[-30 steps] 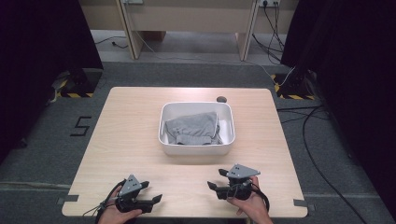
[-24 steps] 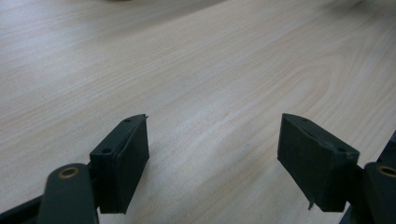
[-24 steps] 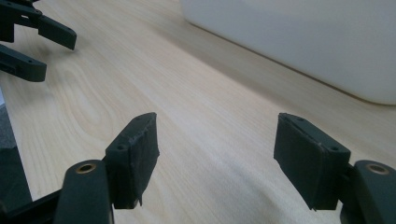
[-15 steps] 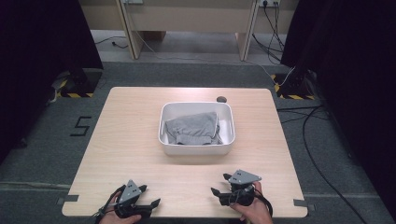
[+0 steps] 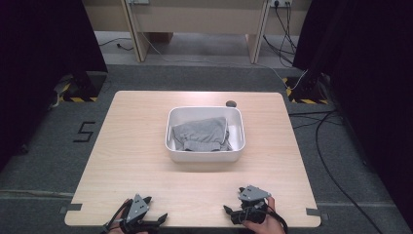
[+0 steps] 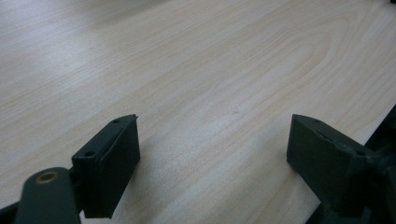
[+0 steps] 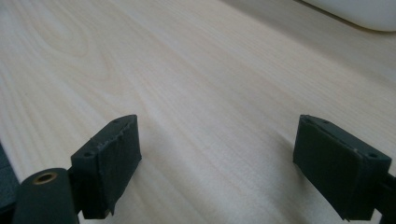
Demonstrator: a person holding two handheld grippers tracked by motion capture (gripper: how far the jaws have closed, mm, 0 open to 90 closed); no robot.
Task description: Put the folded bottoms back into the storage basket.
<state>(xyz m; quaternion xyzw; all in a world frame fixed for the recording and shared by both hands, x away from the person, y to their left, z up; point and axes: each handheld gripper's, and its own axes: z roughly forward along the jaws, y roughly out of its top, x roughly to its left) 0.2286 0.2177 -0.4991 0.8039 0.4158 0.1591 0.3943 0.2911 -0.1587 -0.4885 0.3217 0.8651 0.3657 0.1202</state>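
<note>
A white tub [image 5: 204, 155] stands at the middle of the wooden table [image 5: 126, 146] with a crumpled grey cloth [image 5: 202, 132] inside. Both grippers rest low over the table's near edge, far from the tub. My left gripper [image 5: 156, 208] points right, and its jaws have just been opening; they stand wide over bare wood [image 6: 212, 135] with nothing between them. My right gripper [image 5: 233, 201] points left, and its jaws have also just been opening; only bare wood shows between them [image 7: 217, 135]. The tub's pale edge [image 7: 359, 11] shows at the far top right of the right gripper view.
A small dark round object [image 5: 231, 103] lies on the table behind the tub's far right corner. Cables [image 5: 321, 146] trail over the grey floor to the right of the table. A "5" mark [image 5: 85, 131] is on the floor at the left. Dark curtains flank both sides.
Both hands have slid back toward the table's near edge, the right one also sinking a little. Both pairs of jaws stand wider apart than before.
</note>
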